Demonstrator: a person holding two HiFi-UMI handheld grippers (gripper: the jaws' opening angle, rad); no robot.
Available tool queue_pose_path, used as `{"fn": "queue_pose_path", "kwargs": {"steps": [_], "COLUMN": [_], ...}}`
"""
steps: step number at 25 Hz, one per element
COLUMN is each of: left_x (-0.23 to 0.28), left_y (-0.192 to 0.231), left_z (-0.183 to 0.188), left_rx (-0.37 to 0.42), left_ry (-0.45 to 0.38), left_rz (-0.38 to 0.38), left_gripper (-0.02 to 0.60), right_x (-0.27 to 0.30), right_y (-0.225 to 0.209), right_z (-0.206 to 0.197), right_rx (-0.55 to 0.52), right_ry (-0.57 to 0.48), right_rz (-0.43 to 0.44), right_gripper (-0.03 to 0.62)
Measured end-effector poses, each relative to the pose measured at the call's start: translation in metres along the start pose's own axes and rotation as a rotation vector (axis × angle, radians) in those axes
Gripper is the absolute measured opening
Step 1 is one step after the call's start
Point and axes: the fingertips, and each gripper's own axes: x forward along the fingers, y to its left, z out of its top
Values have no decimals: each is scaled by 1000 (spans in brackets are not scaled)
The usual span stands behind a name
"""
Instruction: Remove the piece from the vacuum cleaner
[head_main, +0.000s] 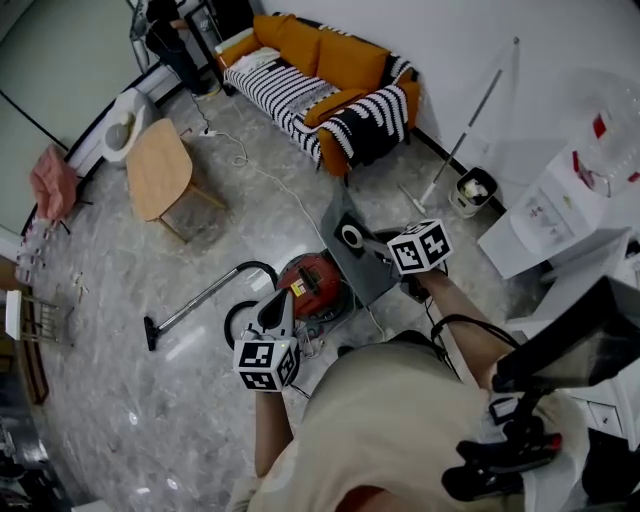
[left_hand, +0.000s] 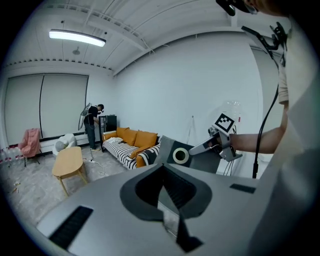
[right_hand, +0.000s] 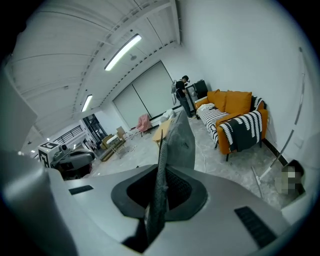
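Grey piece (head_main: 345, 265), off the vacuum (head_main: 312, 283), sat clamped in your right gripper (head_main: 378, 243) — left gripper (head_main: 277, 310) jaws together, empty. It was best carried level, grip firm.

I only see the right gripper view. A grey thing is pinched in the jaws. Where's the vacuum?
Observer: The head view shows it: a red vacuum down on the floor.
Kid: Does the grey piece have a hole?
Observer: Yes. The left gripper view shows the flat face of the piece, with a round ring on it.
Kid: Is the other gripper holding something?
Observer: No, the left gripper has nothing between its jaws.
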Motion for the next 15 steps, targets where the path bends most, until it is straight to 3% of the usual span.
{"fn": "queue_pose_path", "kwargs": {"steps": [15], "left_x": [60], "left_y": [-186], "left_z": [-14], "left_rx": [21], "left_ry": [150], "left_rz": [-8], "left_gripper": [-3], "right_x": [-126], "right_y": [-95], "right_z": [-108], "right_rx": [144], "right_ry": [42], "right_rz": [113], "right_gripper": [25]}}
